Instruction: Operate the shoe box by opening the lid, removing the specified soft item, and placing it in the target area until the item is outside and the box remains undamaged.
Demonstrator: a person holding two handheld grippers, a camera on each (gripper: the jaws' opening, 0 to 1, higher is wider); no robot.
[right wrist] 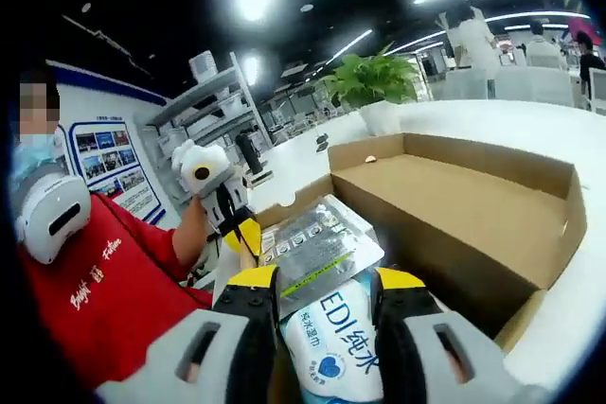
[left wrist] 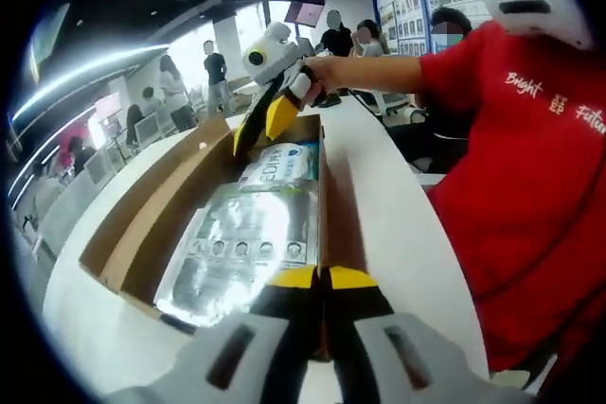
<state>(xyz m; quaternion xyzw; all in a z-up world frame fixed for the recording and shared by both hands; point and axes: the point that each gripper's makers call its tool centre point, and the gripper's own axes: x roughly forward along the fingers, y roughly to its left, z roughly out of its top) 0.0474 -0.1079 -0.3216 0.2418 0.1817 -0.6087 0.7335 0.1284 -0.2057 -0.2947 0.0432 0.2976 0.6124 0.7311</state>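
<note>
Your right claw [right wrist: 324,295] straddles the wet-wipes pack [right wrist: 333,340] inside the open shoe box [right wrist: 445,210], jaws wide. Your left claw [left wrist: 322,278] pinches the box's near wall. The silver packet [left wrist: 241,243] lies alongside; bare white surface [left wrist: 388,215] flanks the box.

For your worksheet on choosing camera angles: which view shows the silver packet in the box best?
The left gripper view: the silver packet lies face-up, nearly whole, inside the box. In the right gripper view, the silver packet is partly covered by the white wipes pack.
</note>
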